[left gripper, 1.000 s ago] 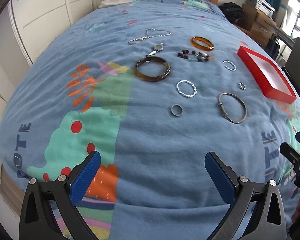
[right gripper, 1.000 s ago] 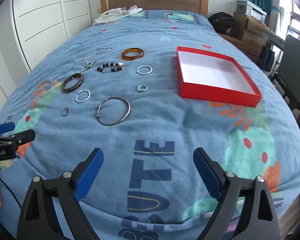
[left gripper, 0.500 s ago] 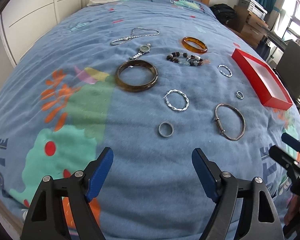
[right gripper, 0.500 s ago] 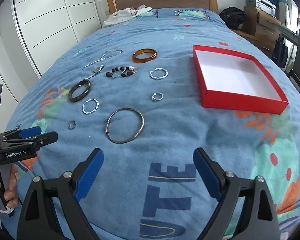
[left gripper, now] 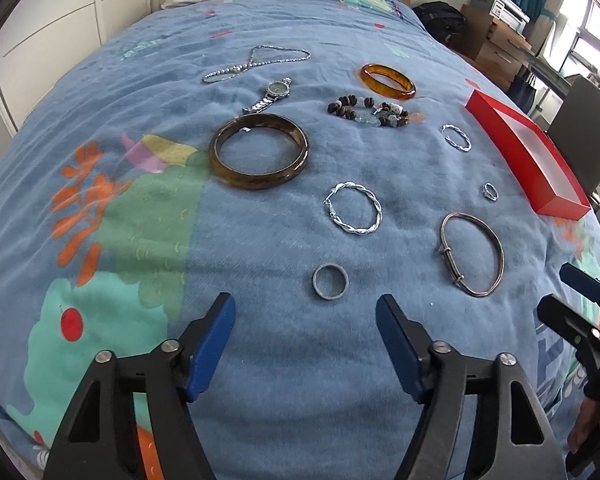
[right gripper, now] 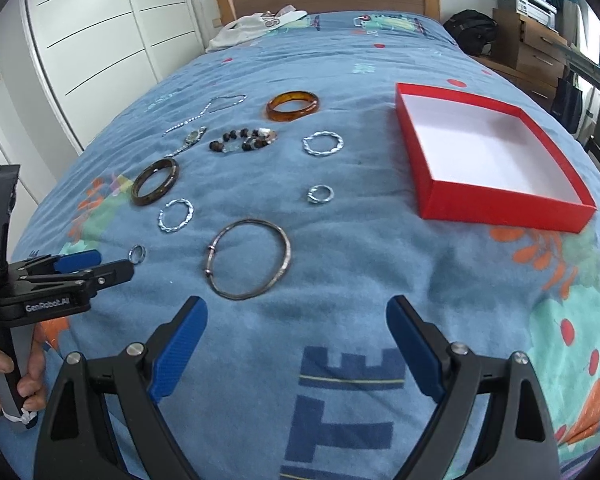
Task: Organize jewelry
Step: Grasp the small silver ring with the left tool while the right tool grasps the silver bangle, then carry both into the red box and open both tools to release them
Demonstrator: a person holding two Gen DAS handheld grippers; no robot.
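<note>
Jewelry lies spread on a blue bedspread. My left gripper [left gripper: 305, 310] is open and empty, just short of a small grey ring [left gripper: 330, 282]. Beyond it lie a twisted silver bangle [left gripper: 353, 208], a dark brown bangle [left gripper: 259, 151], a watch [left gripper: 269, 95], a bead bracelet [left gripper: 367, 110], an amber bangle [left gripper: 387, 81] and a silver chain [left gripper: 256, 63]. My right gripper [right gripper: 296, 314] is open and empty, just short of a large thin metal bangle [right gripper: 249, 264]. The open red box [right gripper: 485, 156] with a white inside is empty at the right.
A small silver ring [right gripper: 321, 193] and another twisted silver bangle [right gripper: 323, 143] lie between the jewelry and the box. White clothing [right gripper: 256, 26] lies by the wooden headboard. White wardrobes [right gripper: 100, 40] stand at the left, drawers and a chair at the right.
Both grippers have moved forward over the bed toward the jewelry. The left one has closed in on the small grey ring, the right one on the large thin bangle. Both stay open.
</note>
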